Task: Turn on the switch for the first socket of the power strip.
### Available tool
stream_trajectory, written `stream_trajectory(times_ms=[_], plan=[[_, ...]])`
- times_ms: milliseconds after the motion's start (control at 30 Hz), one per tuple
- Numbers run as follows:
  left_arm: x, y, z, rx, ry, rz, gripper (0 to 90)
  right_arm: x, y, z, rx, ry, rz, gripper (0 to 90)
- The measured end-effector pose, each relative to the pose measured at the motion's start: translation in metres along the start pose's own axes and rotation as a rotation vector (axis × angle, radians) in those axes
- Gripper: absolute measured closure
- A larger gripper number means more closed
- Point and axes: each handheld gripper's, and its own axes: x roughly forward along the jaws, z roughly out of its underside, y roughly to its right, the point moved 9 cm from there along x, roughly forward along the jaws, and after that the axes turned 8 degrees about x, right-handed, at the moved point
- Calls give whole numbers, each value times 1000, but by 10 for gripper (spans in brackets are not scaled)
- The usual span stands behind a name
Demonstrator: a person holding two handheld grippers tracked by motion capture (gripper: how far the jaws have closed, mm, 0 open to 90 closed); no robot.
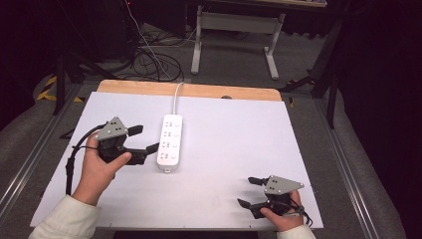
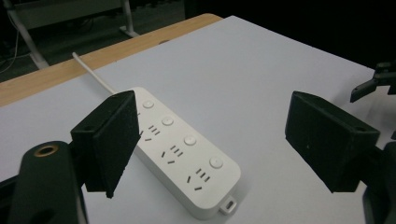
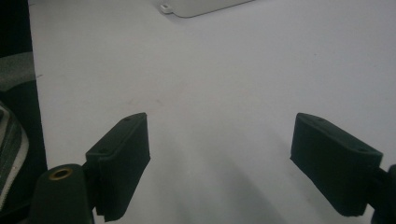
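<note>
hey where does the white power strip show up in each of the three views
High view: power strip at table centre-left, beside the left hand-held gripper.
Left gripper view: centre, low.
Right gripper view: its end at the top edge.
Shared landmark: the end tab.

— Where's the left tool [image 1: 143, 140]?
— Toward the surface's [image 1: 234, 149] left edge, gripped by the left hand [image 1: 102, 167], jaws spread wide, pointing right.
— And the right tool [image 1: 249, 191]?
— Near the front right corner in the right hand [image 1: 281, 215], jaws also wide apart, pointing left, holding nothing.
</note>
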Motion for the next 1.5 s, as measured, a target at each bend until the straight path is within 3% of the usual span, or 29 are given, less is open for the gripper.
stream_trajectory(times_ms=[67,200,300,400,567,633,800,900,1100,1200,1267,1400,1467,1500], plan=[[-5,3,3,-1,3,5,169,0,0,0,0,1,0,203],[-16,4,10,38,5,-28,163,0,0,0,0,1,1,203],[-20,7,17,29,17,-21,154,-1,0,0,-1,1,2,202],[-23,11,28,52,12,-25,147,-1,0,0,-1,2,4,202],[-28,19,39,102,46,-12,148,-1,0,-1,-2,5,7,200],[-30,24,48,90,47,12,148,-1,0,-1,-2,4,7,199],[-32,28,63,68,24,18,148,-2,0,-1,-2,7,4,199],[-31,33,75,28,18,42,149,-2,0,-1,-2,6,6,199],[-32,37,94,14,11,35,149,-2,0,-1,-2,9,10,199],[-32,37,105,40,-7,36,150,-2,0,-1,-1,8,10,198],[-32,37,112,31,-12,39,150,-2,0,-1,-2,7,11,198],[-33,38,128,-10,-20,38,146,-2,1,-1,0,7,17,196],[-33,37,131,-13,-26,30,146,-2,1,-1,2,7,18,197],[-33,37,136,-44,-36,37,153,-3,2,-1,2,9,22,196]])
